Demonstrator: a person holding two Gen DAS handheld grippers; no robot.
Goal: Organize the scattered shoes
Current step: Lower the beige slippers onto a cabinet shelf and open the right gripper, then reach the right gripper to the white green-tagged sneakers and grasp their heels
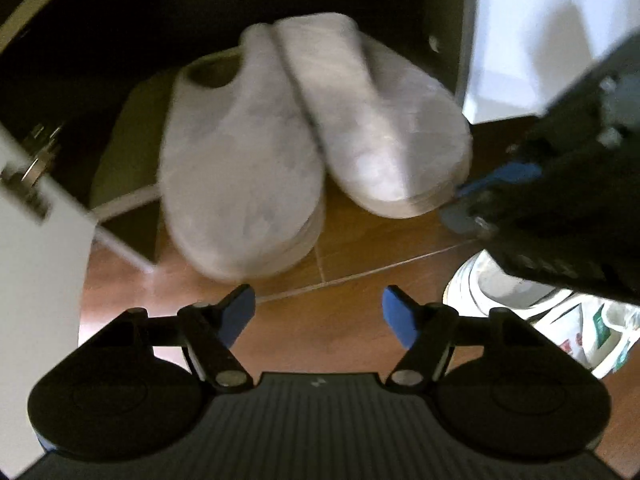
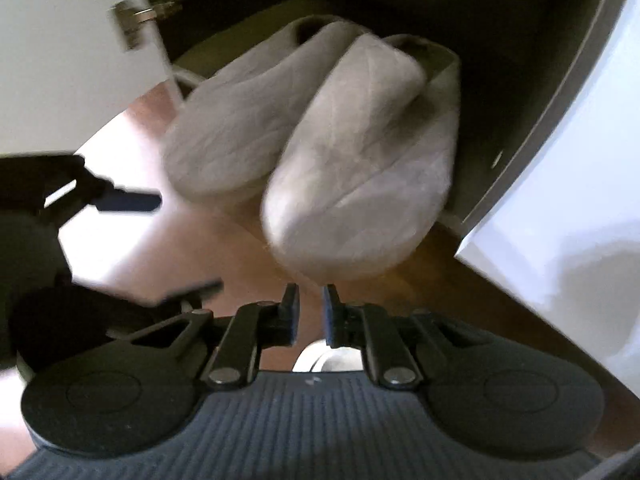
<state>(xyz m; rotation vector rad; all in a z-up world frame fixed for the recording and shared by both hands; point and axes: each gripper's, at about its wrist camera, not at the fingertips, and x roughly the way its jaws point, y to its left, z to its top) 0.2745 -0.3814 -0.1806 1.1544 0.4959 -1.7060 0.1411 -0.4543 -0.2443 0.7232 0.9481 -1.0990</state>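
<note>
Two grey felt slippers lie side by side, toes toward me, heels in a dark open cabinet. In the left wrist view the left slipper (image 1: 240,176) and right slipper (image 1: 376,128) sit ahead of my left gripper (image 1: 318,316), which is open and empty above the wooden floor. In the right wrist view my right gripper (image 2: 311,312) has its jaws nearly closed, with a narrow gap, just below the toe of the right slipper (image 2: 360,184); they hold nothing that I can see. The other slipper (image 2: 240,128) lies to its left. The right gripper also shows in the left wrist view (image 1: 480,200), touching the right slipper's toe.
A white sneaker (image 1: 560,320) with green and red marks lies on the floor at lower right. A white cabinet door (image 2: 68,48) with a metal hinge (image 2: 140,16) stands open at left. A white panel (image 2: 560,184) borders the cabinet at right. The left gripper shows at left (image 2: 120,200).
</note>
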